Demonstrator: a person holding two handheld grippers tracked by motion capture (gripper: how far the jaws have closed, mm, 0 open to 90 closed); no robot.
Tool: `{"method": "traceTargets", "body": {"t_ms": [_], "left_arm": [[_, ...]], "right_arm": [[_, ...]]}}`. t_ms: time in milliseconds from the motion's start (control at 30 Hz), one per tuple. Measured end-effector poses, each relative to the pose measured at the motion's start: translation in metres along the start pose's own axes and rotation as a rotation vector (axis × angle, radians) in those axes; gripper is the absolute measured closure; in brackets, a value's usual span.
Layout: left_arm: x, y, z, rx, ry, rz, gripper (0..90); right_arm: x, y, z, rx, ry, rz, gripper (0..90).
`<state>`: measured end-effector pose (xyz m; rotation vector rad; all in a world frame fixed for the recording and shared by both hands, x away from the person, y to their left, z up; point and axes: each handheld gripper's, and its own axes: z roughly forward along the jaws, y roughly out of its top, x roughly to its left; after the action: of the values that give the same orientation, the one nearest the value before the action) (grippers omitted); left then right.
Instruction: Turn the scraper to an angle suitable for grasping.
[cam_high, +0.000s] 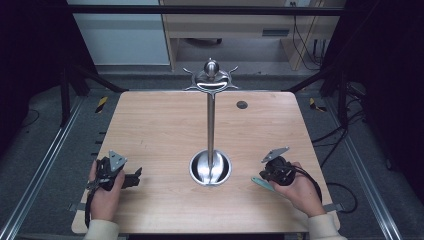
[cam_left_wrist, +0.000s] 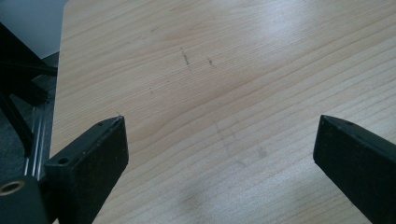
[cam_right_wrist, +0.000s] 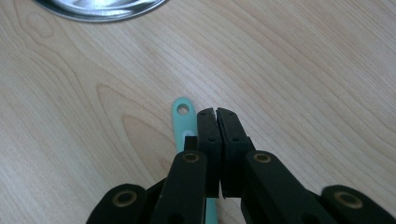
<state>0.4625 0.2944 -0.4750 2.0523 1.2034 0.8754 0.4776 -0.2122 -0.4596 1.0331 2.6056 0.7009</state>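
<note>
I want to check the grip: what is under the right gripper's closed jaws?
A teal strip with a hole at its tip lies under the right gripper, on the wooden table. The jaws cover its lower part, so its other end is hidden.

A stand (cam_high: 210, 120) rises from a round base (cam_high: 210, 168) in the middle of the near half of the table (cam_high: 160, 125). My left gripper (cam_high: 134, 177) is to the left of the base, near the table's left edge. My right gripper (cam_high: 264, 173) is to the right of the base, and a flat handle (cam_high: 262, 183) lies on the table under it, its holed end (cam_right_wrist: 183, 109) pointing toward the base. A small disc (cam_high: 242, 104) sits far back, right of the stand.
</note>
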Motion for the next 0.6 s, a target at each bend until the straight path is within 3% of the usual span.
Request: {"method": "traceTargets", "body": {"t_ms": [200, 367, 467, 600], "left_arm": [[-0.001, -0.001, 0.001, 0.007, 0.003, 0.004, 3.0], [-0.001, -0.002, -0.002, 0.003, 0.011, -0.003, 2.9], [0.0, -0.002, -0.003, 0.002, 0.011, -0.006, 3.0], [0.0, -0.002, -0.002, 0.001, 0.004, -0.005, 2.9]], "right_arm": [[0.0, 0.006, -0.001, 0.053, 0.011, -0.017, 84.3], [0.002, 0.017, 0.002, 0.159, 0.014, -0.059, 79.3], [0.002, 0.02, 0.003, 0.183, 0.021, -0.08, 77.7], [0.01, 0.027, 0.01, 0.255, 0.042, -0.137, 74.3]]}}
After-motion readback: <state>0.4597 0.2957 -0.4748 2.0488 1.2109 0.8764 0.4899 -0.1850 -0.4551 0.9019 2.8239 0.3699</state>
